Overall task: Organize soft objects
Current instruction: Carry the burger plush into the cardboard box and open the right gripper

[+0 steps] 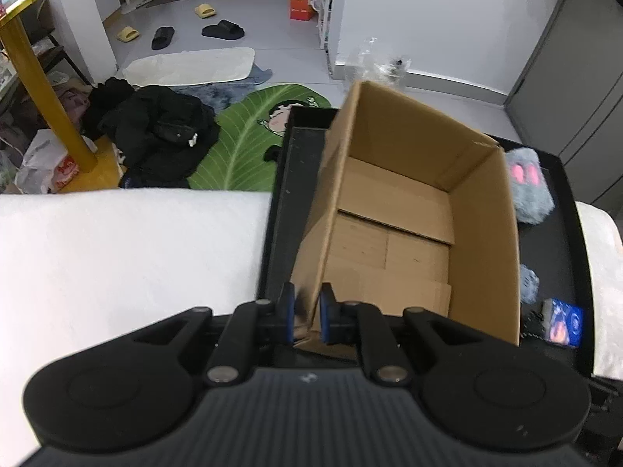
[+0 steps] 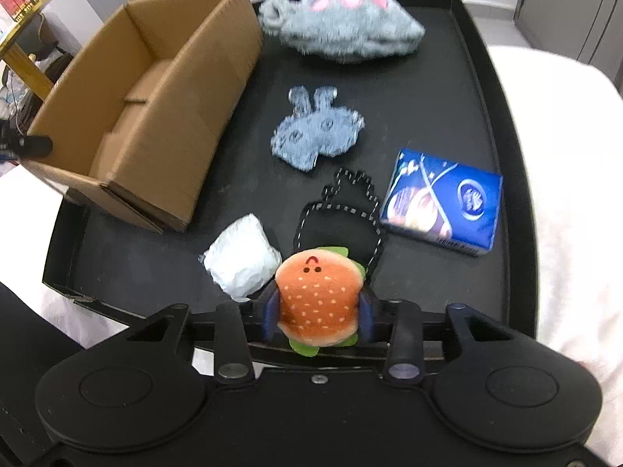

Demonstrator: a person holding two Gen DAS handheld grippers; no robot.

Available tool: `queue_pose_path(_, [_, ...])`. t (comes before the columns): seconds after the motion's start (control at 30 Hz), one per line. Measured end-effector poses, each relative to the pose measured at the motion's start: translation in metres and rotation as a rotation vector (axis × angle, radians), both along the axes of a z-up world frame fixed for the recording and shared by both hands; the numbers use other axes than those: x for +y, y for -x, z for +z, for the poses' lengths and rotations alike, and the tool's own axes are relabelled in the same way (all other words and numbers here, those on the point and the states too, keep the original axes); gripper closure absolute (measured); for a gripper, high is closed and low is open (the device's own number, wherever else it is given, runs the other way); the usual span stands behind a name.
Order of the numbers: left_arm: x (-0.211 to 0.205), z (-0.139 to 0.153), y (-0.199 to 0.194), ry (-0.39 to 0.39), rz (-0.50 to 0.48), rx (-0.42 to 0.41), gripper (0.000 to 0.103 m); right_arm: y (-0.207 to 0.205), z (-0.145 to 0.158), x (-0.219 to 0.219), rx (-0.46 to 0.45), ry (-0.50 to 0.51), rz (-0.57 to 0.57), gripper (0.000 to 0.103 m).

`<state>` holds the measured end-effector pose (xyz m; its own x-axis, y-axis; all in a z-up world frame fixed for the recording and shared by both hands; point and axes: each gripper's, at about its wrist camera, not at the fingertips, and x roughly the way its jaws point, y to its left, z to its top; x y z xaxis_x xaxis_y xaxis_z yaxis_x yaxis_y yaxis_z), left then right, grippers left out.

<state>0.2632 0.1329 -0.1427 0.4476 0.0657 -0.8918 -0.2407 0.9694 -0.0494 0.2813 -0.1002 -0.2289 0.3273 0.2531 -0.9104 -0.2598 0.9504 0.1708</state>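
In the left wrist view, the left claw (image 1: 305,313) sits at 6 o'clock, its blue-padded fingers pinching the near corner wall of the open brown cardboard box (image 1: 393,233). The box stands on a black rimmed plastic tray (image 1: 286,194), which rests on a white padded surface (image 1: 128,257). The box floor shows only its folded flaps. At 3 o'clock, just beside the box's outer wall, lies a grey furry plush with pink paw pads (image 1: 527,186); below it a smaller blue-grey furry piece (image 1: 528,284) and a blue printed packet (image 1: 564,321) peek out at 4 o'clock.

In the right wrist view, the right claw (image 2: 318,317) at 6 o'clock is pressed onto an orange hamburger-shaped plush toy (image 2: 317,299), held above the tray's near edge with its small face upward. A black dotted cord (image 2: 350,210) loops away from the toy toward 12 o'clock. Just beside the toy at 9 o'clock lies a white crumpled plastic-wrapped bundle (image 2: 241,258). The blue packet (image 2: 442,206) lies at 3 o'clock. The blue-grey furry piece (image 2: 317,132) lies near the centre, the big grey plush (image 2: 342,27) at 12 o'clock, blurred. The cardboard box (image 2: 148,109) stands at 10 o'clock, with the left claw's dark tip (image 2: 35,146) at its far corner.
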Motion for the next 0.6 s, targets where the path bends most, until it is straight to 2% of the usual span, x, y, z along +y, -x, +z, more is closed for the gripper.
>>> queue_pose_path(0.3, [-0.012, 0.002, 0.014, -0.025, -0.036, -0.027, 0.099, 0.005, 0.018, -0.005, -0.078, -0.021, -0.007, 0.070])
queue_pose_path(0.47, [-0.002, -0.003, 0.016, 0.010, -0.016, -0.016, 0.099, 0.004, 0.031, -0.004, -0.097, -0.043, -0.015, 0.070])
queue_pose_path(0.6, [0.000, -0.001, 0.021, 0.038, -0.040, -0.007, 0.100, 0.000, 0.049, 0.002, -0.136, -0.051, -0.009, 0.070])
